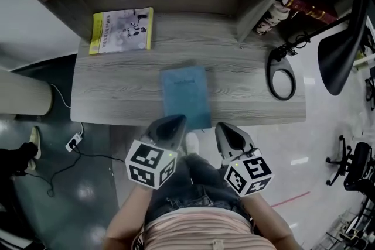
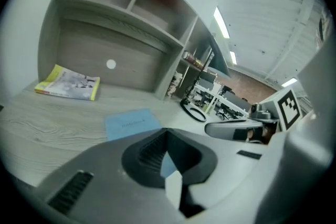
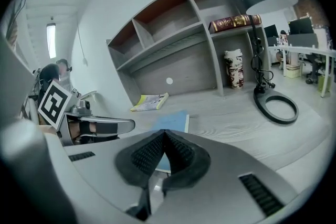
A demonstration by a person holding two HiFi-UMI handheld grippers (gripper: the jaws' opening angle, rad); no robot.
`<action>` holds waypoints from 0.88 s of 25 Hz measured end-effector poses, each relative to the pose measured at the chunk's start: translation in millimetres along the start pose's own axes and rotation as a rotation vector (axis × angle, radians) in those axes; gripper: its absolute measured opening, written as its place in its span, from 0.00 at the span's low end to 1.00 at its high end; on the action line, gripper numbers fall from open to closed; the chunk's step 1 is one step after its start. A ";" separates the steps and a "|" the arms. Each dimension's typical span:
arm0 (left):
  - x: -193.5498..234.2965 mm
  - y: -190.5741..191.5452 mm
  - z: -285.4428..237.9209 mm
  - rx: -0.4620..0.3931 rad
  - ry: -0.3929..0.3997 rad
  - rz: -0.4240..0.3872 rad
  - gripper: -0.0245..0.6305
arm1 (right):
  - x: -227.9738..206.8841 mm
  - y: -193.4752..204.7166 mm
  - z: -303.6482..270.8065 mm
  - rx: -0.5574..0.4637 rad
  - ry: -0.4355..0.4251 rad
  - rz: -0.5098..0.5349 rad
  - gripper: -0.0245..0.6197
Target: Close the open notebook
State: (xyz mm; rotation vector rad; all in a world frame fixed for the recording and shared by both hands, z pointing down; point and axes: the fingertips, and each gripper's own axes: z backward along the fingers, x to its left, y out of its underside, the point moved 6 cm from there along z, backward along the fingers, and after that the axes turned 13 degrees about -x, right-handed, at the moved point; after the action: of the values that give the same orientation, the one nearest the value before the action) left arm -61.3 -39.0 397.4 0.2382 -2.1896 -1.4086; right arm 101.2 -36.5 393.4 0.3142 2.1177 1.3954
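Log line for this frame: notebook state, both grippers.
notebook: closed, flat on desk | left gripper: shut, empty, by notebook's near edge | right gripper: shut, empty, by notebook's near edge | yellow booklet: desk's far left

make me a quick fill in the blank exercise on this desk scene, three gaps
1. The blue notebook lies ___ on the desk, cover up.
2. The left gripper and the right gripper each have their jaws ___, with nothing between them.
3. The yellow-edged booklet lies at the desk's back ___ corner.

Missing words: closed; shut; left
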 end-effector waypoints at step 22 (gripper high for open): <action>27.1 -22.4 81.1 -0.239 -0.204 -0.004 0.05 | 46.7 -25.5 -12.8 -0.106 -0.164 0.104 0.05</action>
State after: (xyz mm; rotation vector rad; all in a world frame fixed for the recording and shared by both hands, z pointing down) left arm -128.8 4.4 360.3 0.0129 -2.1512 -1.7457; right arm 59.1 -34.3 358.6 0.4855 1.9106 1.4821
